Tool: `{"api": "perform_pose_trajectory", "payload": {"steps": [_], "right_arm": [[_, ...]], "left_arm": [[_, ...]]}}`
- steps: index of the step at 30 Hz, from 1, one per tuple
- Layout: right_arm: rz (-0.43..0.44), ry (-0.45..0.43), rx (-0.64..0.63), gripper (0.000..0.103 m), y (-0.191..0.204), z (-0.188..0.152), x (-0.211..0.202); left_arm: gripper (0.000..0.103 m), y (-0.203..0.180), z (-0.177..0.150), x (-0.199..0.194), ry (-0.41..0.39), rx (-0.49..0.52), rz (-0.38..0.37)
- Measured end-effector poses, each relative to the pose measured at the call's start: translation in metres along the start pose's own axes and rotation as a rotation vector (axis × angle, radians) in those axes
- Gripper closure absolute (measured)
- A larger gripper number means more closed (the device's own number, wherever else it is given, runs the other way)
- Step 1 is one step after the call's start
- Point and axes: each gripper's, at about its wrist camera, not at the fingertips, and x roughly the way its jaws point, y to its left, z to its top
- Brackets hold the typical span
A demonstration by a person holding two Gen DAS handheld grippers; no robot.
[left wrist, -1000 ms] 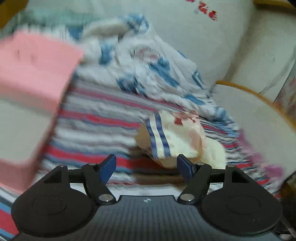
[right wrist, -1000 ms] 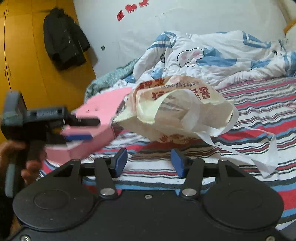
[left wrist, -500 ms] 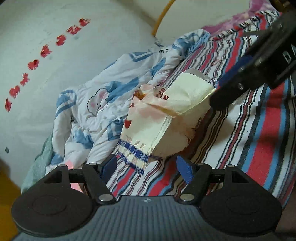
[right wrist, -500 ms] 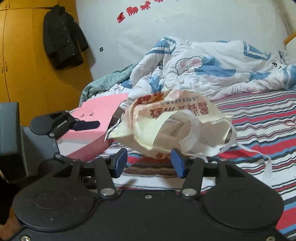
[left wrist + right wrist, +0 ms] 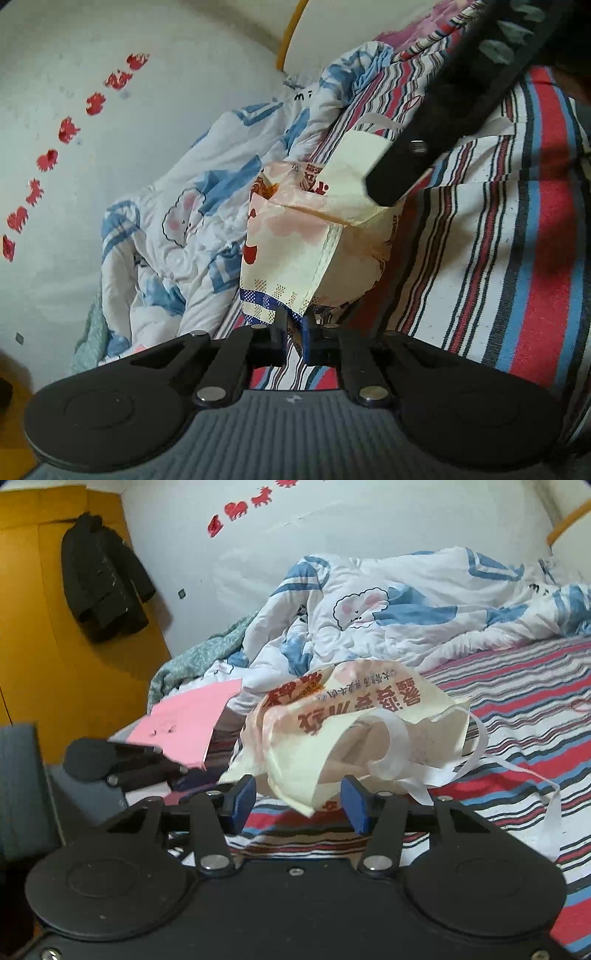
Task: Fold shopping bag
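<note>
A cream shopping bag (image 5: 295,251) with red print and a blue checked bottom edge lies crumpled on the striped bed. My left gripper (image 5: 293,328) is shut on the bag's blue-edged bottom corner. In the right wrist view the bag (image 5: 354,723) sits open-mouthed with white handles (image 5: 402,764) trailing right. My right gripper (image 5: 299,803) is open, its blue pads either side of the bag's near cream edge. The right gripper's body (image 5: 443,122) crosses the top right of the left wrist view, over the bag's mouth.
A striped sheet (image 5: 517,716) covers the bed. A rumpled white and blue duvet (image 5: 406,616) lies behind the bag. A pink box (image 5: 184,720) sits at the bed's left. A yellow wardrobe (image 5: 33,635) with a black coat (image 5: 99,579) stands at left.
My left gripper swung round to the bag's bottom corner and shut on it. My right gripper moved closer to the bag's mouth and stayed open.
</note>
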Motion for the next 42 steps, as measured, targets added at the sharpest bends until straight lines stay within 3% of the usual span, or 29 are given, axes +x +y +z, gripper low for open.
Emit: {"api": "perform_pose_trajectory", "payload": {"steps": [1,2,6,13,20,23,29,30,35,42], "right_arm": [[0.001,-0.002,0.015,0.064,-0.002,0.001,0.001],[0.000,-0.003,0.024,0.094,-0.004,0.002,0.001],[0.016,-0.021,0.053,0.102,-0.012,0.001,-0.004],[-0.035,-0.055,0.134,0.103,-0.045,0.001,-0.033],[-0.211,-0.127,0.170,0.103,-0.086,0.008,-0.063],[-0.212,-0.108,0.216,0.103,-0.108,0.009,-0.071],[-0.150,-0.072,0.198,0.103,-0.103,0.001,-0.074],[-0.144,-0.071,0.199,0.103,-0.102,-0.001,-0.073],[-0.120,-0.072,0.212,0.103,-0.104,-0.002,-0.075],[-0.085,-0.071,0.228,0.103,-0.106,-0.002,-0.078]], "left_arm": [[0.098,-0.001,0.000,-0.001,-0.002,0.007,-0.002],[0.098,-0.002,0.000,-0.003,-0.002,0.013,-0.002],[0.099,0.000,0.000,-0.006,0.009,0.008,-0.013],[0.101,-0.001,0.001,-0.010,0.037,-0.001,-0.031],[0.103,-0.015,0.004,-0.018,0.065,0.036,-0.068],[0.103,-0.018,-0.002,-0.023,0.079,0.031,-0.054],[0.103,-0.035,0.022,-0.050,-0.056,0.160,0.086],[0.102,-0.036,0.027,-0.053,-0.066,0.176,0.082],[0.102,-0.036,0.042,-0.065,-0.062,0.157,-0.090],[0.102,-0.042,0.052,-0.060,-0.037,0.135,-0.077]]}}
